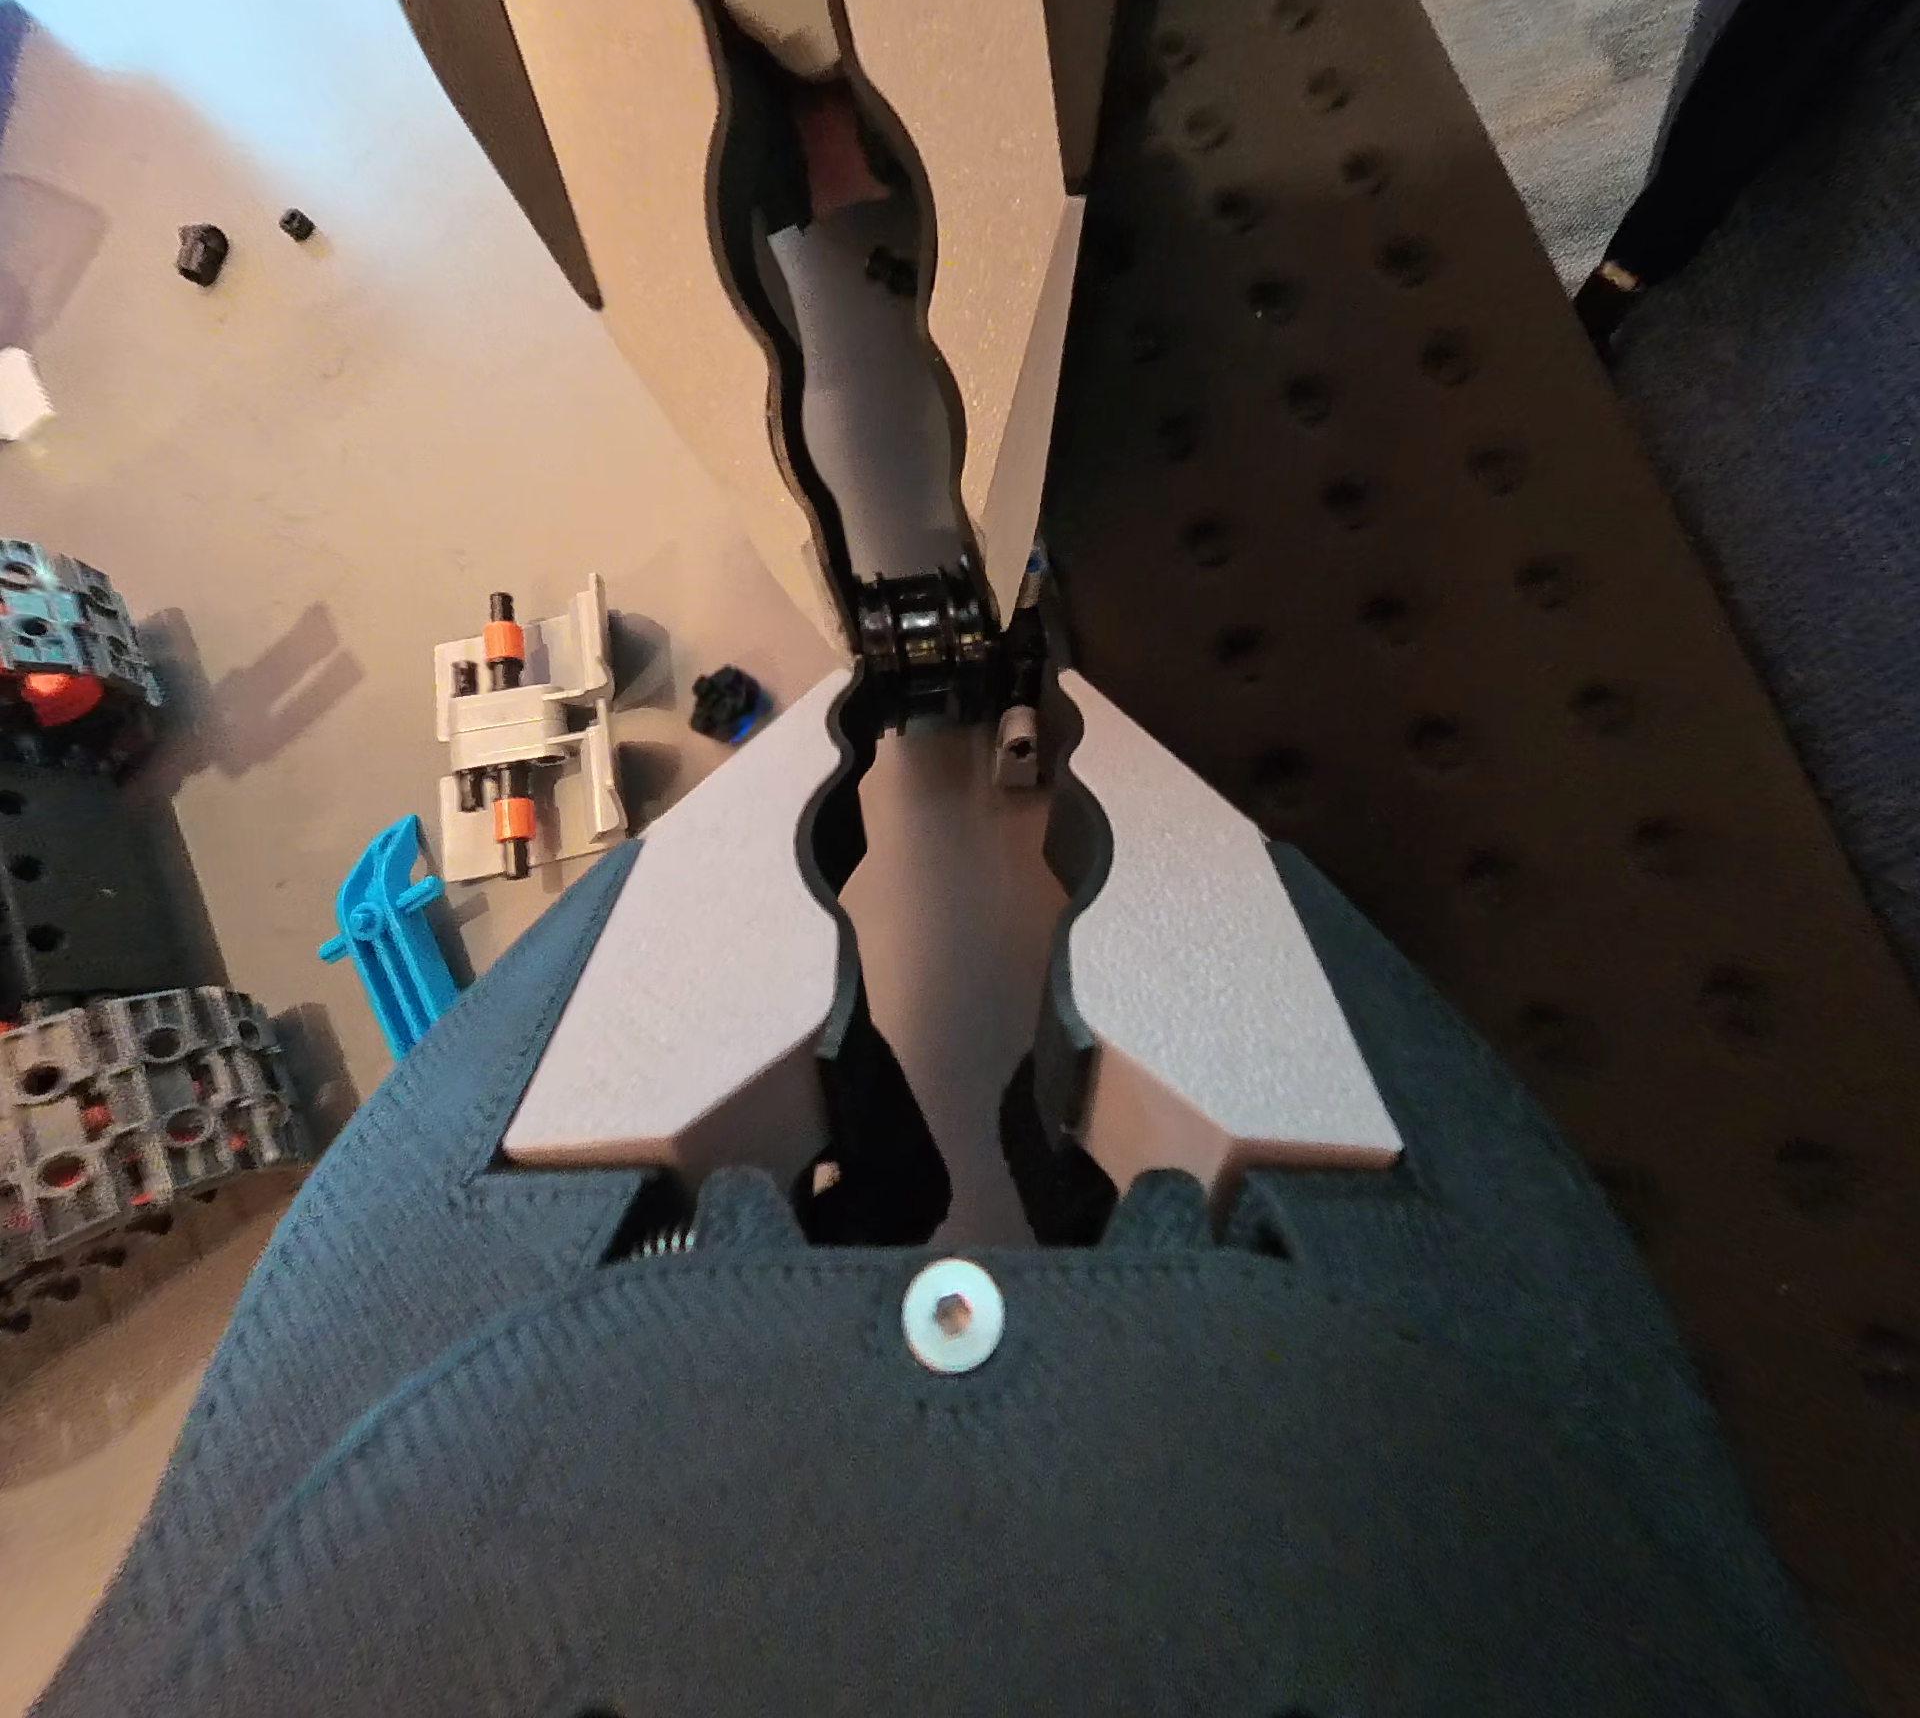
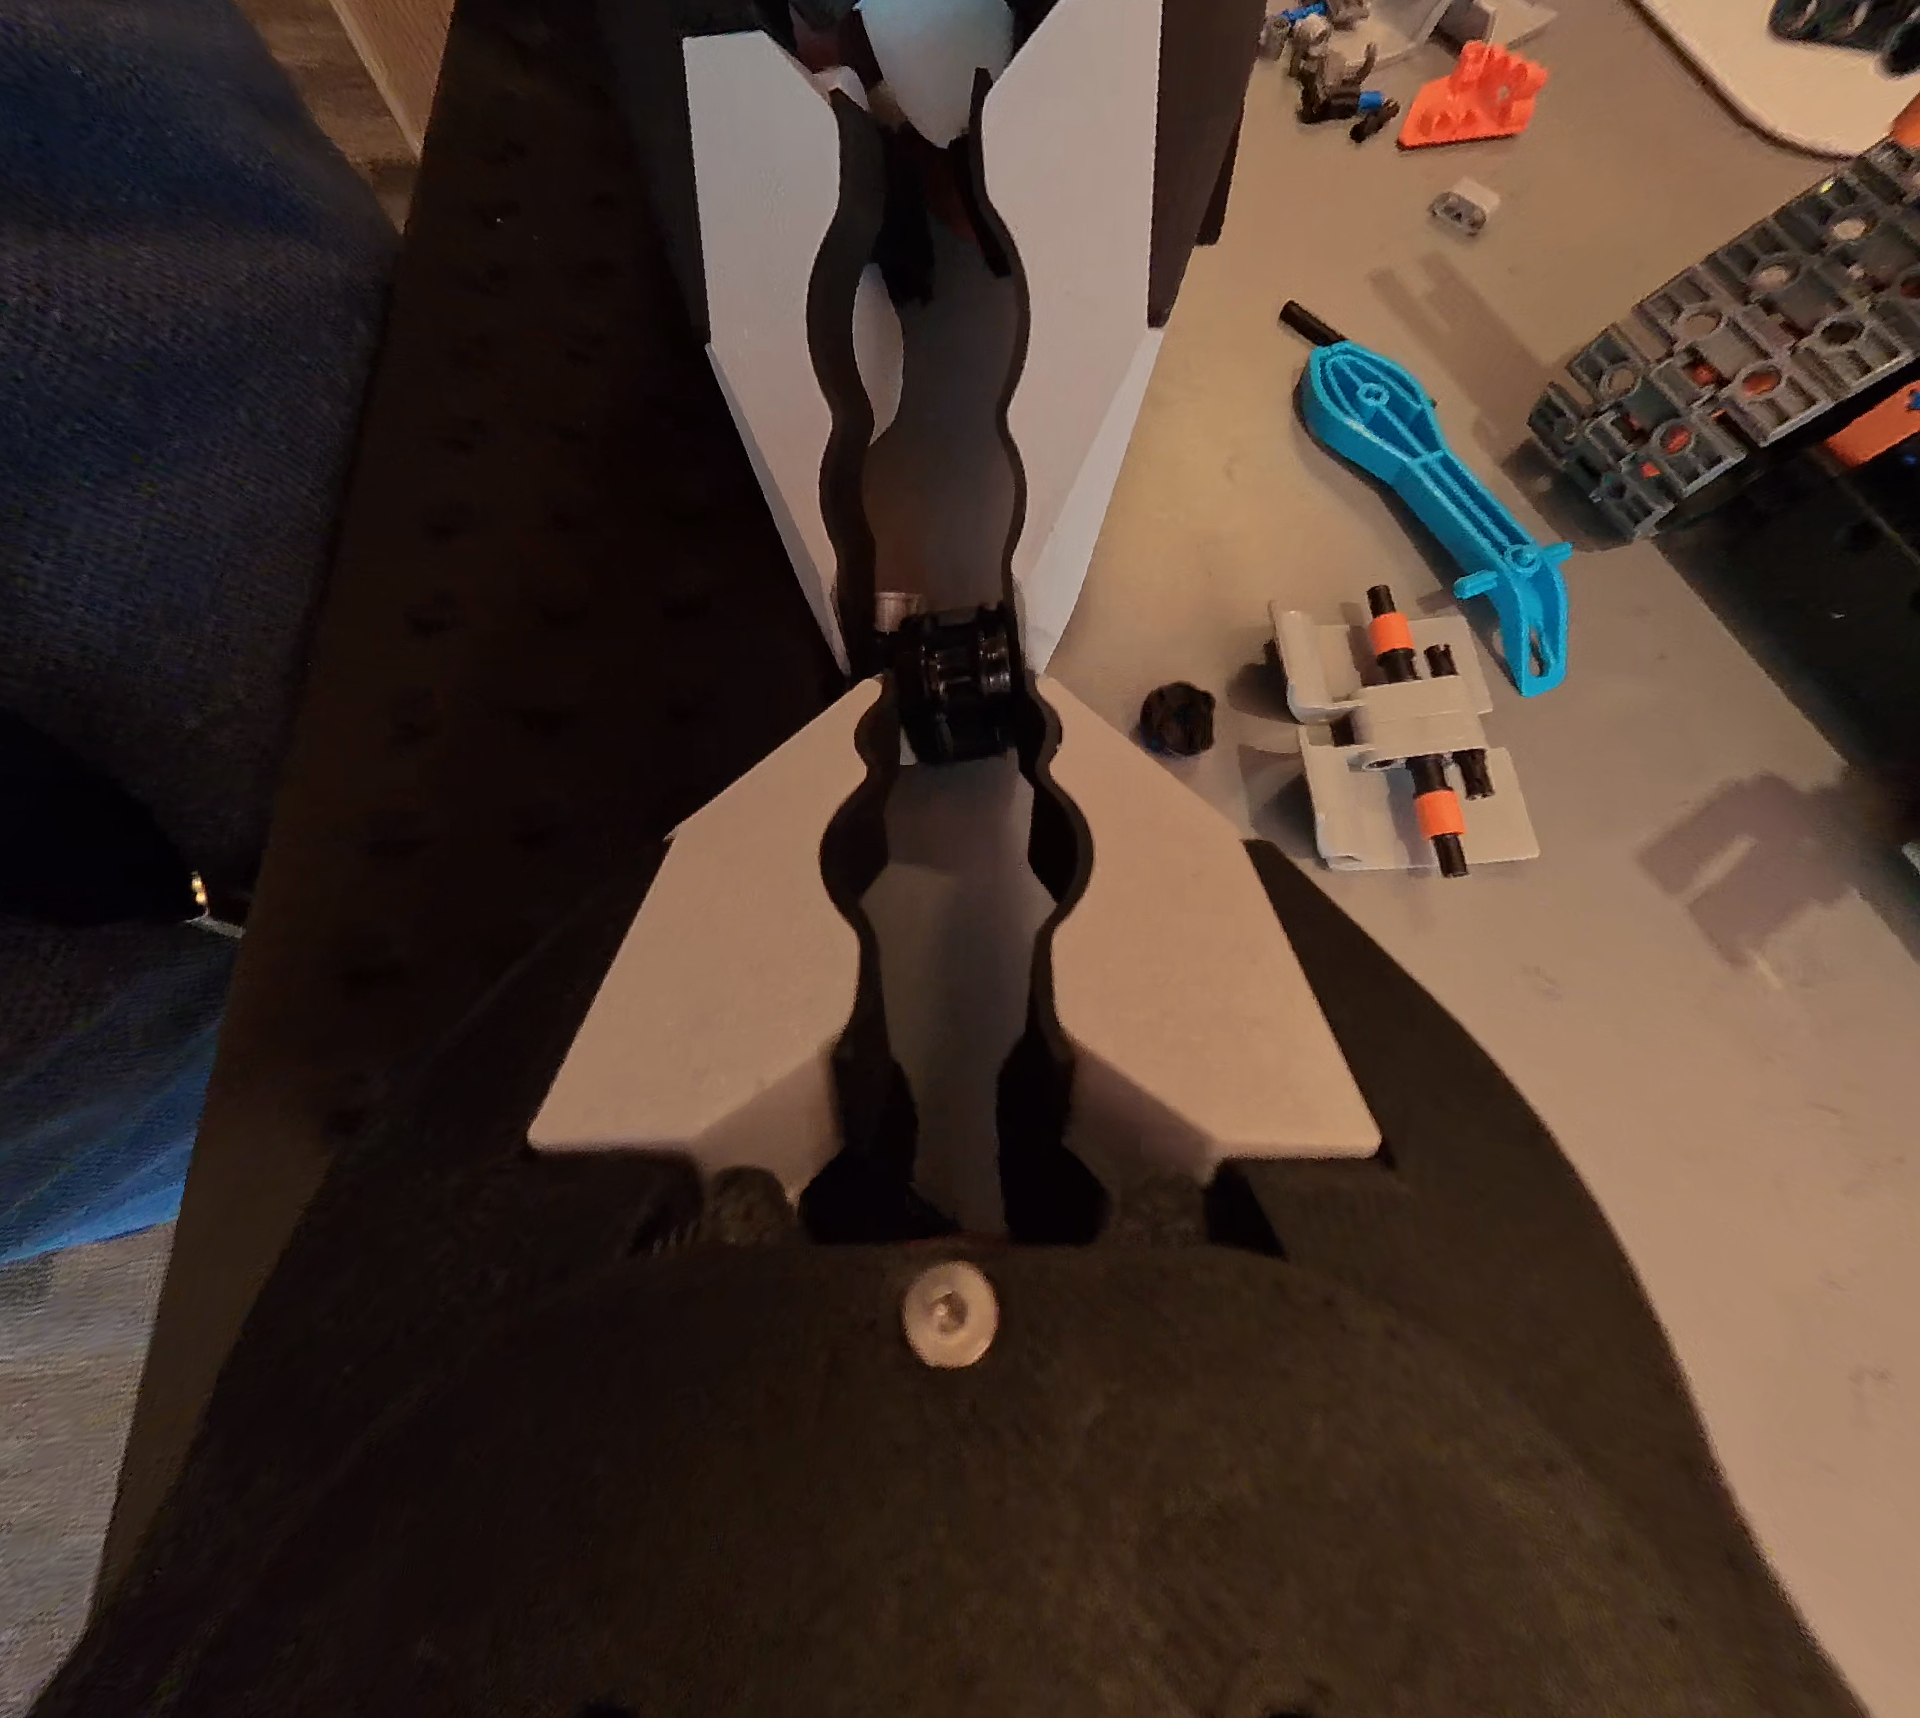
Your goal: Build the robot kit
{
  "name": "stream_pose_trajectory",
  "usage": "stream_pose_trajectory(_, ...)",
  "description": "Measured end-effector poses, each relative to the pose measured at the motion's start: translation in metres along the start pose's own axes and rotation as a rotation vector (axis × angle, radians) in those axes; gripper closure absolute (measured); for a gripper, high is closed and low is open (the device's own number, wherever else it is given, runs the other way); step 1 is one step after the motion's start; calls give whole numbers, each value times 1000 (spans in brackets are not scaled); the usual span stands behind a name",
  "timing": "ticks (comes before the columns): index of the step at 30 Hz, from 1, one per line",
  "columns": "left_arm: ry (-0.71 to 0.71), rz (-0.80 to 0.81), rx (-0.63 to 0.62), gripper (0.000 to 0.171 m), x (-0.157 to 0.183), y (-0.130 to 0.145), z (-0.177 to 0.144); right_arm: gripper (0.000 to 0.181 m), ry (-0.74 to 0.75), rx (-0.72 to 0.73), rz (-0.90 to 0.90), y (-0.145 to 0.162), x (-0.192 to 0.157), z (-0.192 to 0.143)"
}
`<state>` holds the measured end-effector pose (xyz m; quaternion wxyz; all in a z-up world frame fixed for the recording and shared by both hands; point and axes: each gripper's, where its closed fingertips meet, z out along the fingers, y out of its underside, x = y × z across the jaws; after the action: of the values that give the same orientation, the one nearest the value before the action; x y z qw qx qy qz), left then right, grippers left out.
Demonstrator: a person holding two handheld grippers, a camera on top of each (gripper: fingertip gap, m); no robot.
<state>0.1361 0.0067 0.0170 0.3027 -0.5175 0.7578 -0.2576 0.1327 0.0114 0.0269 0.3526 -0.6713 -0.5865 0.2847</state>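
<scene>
left gripper: you grip the small black part; right gripper: tip to tip, clamps the same part; beside: grey hinge piece

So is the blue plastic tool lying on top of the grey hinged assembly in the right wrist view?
No, the blue plastic tool lies flat on the table beside the grey hinged assembly, not on it.

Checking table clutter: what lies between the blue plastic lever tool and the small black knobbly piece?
The grey hinged bracket assembly with black axles and orange collars lies between the blue plastic lever tool and the small black knobbly piece. The right wrist view shows it clearest.
</scene>
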Motion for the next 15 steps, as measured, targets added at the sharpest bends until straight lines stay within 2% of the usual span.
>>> stream_pose_trajectory(3,-142,185,-53,141,-10,0,-4,151,39,4,-29,-2,3,-1)
stream_pose_trajectory(5,-204,310,-96,140,-11,5,-3,157,77,-16,-89,0,5,-2)
stream_pose_trajectory(8,-258,368,-105,139,-15,4,-6,161,135,-15,-194,-2,5,-4)
stream_pose_trajectory(11,-264,332,-101,131,-20,7,-11,162,194,-34,-292,-2,5,-4)
stream_pose_trajectory(15,-144,89,-16,120,-21,4,-19,162,285,-83,-445,-4,8,-3)
